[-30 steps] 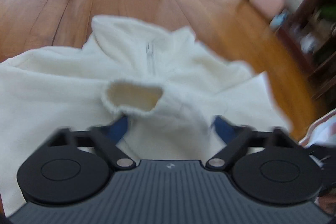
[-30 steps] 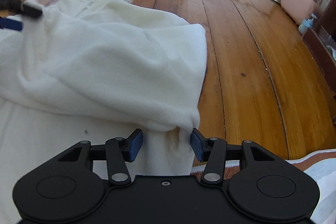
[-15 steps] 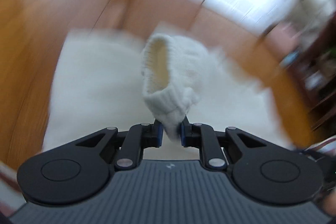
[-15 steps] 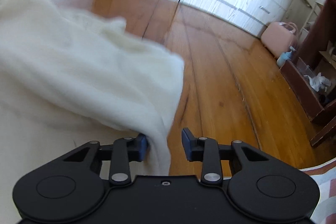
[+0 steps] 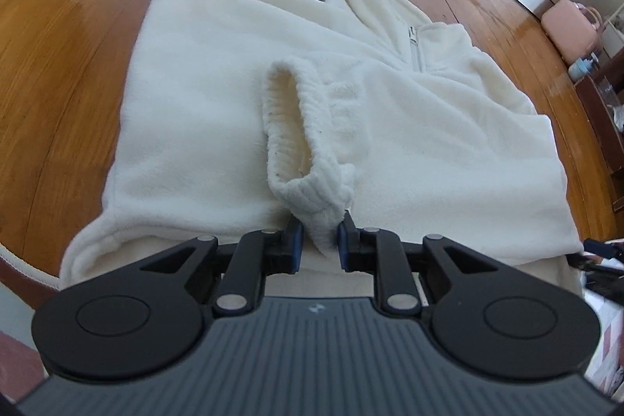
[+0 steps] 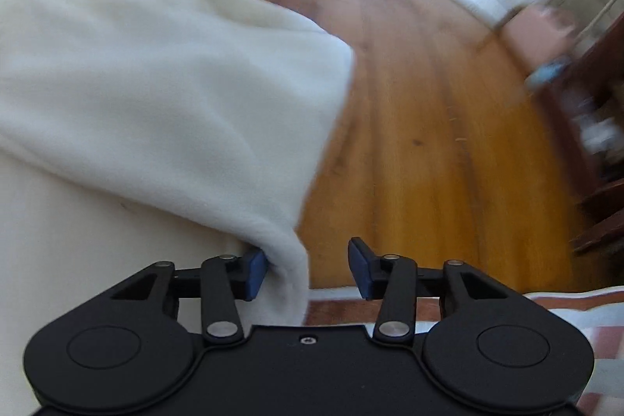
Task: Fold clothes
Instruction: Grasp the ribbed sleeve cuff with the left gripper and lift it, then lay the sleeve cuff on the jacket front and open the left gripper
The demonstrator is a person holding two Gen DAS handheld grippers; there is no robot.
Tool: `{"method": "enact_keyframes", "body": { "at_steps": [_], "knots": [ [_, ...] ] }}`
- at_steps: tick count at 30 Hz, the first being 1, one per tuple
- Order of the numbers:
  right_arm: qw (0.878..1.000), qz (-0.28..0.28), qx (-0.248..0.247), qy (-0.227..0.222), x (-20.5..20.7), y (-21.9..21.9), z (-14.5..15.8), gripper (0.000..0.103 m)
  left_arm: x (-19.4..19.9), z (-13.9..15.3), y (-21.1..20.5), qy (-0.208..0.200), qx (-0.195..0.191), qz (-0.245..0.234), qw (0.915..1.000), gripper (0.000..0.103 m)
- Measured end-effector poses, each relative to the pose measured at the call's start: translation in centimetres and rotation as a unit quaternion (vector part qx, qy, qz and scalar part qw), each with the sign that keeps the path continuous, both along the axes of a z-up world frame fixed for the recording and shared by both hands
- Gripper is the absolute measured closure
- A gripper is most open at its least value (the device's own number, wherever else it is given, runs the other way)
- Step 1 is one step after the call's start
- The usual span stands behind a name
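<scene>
While left claw (image 5: 319, 237) pinches ribbed cuff (image 5: 300, 143) over fleece pullover (image 5: 218, 96) on wood floor (image 5: 58, 26), our right claw (image 6: 308, 269), just opening, stands spread beside fleece corner (image 6: 290, 260). Risk: thin pinch slips, sleeve flops crooked.

One white fleece pullover (image 5: 218, 96), one pink case (image 5: 571, 26) (far corner), two tools (image 5: 319, 240) (image 6: 308, 269).
</scene>
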State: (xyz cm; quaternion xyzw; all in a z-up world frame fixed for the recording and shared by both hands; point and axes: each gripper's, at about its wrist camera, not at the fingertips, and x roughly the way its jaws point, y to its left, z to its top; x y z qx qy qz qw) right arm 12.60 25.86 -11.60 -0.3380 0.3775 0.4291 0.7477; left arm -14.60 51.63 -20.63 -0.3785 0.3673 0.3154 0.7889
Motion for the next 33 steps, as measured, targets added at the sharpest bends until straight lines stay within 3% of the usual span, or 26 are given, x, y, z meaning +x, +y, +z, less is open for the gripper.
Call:
{"method": "enact_keyframes", "body": {
  "at_steps": [1, 3, 4, 6, 7, 10, 13, 16, 20, 25, 26, 29, 32, 33],
  "knots": [
    [0.999, 0.007, 0.02, 0.038, 0.7, 0.0, 1.4, 0.051, 0.0, -0.2, 0.3, -0.005, -0.007, 0.003, 1.0, 0.084],
    [0.99, 0.013, 0.078, 0.118, 2.1, -0.2, 3.8, 0.033, -0.2, -1.2, 0.9, -0.02, -0.035, 0.013, 0.9991, 0.084],
    [0.982, 0.009, 0.11, 0.152, 2.8, -0.3, 4.6, 0.03, -0.4, -1.5, 1.0, -0.027, -0.043, 0.016, 0.9986, 0.084],
    [0.969, -0.021, 0.151, 0.194, 4.2, 0.0, 5.1, 0.017, -0.7, -1.7, 1.2, -0.038, -0.051, 0.017, 0.9979, 0.084],
    [0.965, -0.044, 0.16, 0.202, 4.7, 0.5, 5.0, 0.017, -0.7, -1.7, 1.4, -0.039, -0.055, 0.017, 0.9975, 0.084],
    [0.975, -0.089, 0.133, 0.154, 4.3, 3.0, 3.3, 0.017, -0.8, -1.8, 1.6, -0.043, -0.064, 0.019, 0.9968, 0.084],
    [0.991, -0.033, 0.101, 0.082, 1.8, 5.7, 1.3, 0.021, -1.0, -1.9, 1.6, -0.046, -0.067, 0.019, 0.9965, 0.084],
    [0.998, -0.02, 0.055, 0.035, 1.8, 6.7, -1.7, 0.022, -1.3, -2.0, 1.6, -0.048, -0.07, 0.017, 0.9962, 0.084],
    [0.995, -0.066, 0.059, 0.051, 3.0, 5.9, -2.3, 0.019, -0.7, -1.5, 1.0, -0.03, -0.047, 0.01, 0.9984, 0.084],
    [0.993, -0.111, 0.002, -0.034, 3.3, 4.8, -2.0, 0.024, 0.1, -0.7, 0.1, 0.004, -0.006, -0.003, 1.0, 0.082],
    [0.993, -0.115, 0.006, -0.034, 3.4, 4.5, -1.6, 0.033, 0.1, -0.5, 0.1, 0.009, -0.003, -0.004, 0.9999, 0.082],
    [0.992, -0.116, 0.043, -0.025, 2.9, 3.9, -0.1, 0.034, -0.2, 0.5, 0.1, 0.012, -0.003, -0.003, 0.9999, 0.081],
    [0.992, -0.086, 0.089, -0.018, 1.6, 4.6, 1.3, 0.036, -1.4, 2.2, 0.2, -0.037, 0.027, 0.025, 0.9986, 0.08],
    [0.991, -0.073, 0.108, 0.0, 1.3, 4.9, 1.6, 0.056, -1.7, 2.7, 0.1, -0.054, 0.04, 0.034, 0.9972, 0.08]
  ]
}}
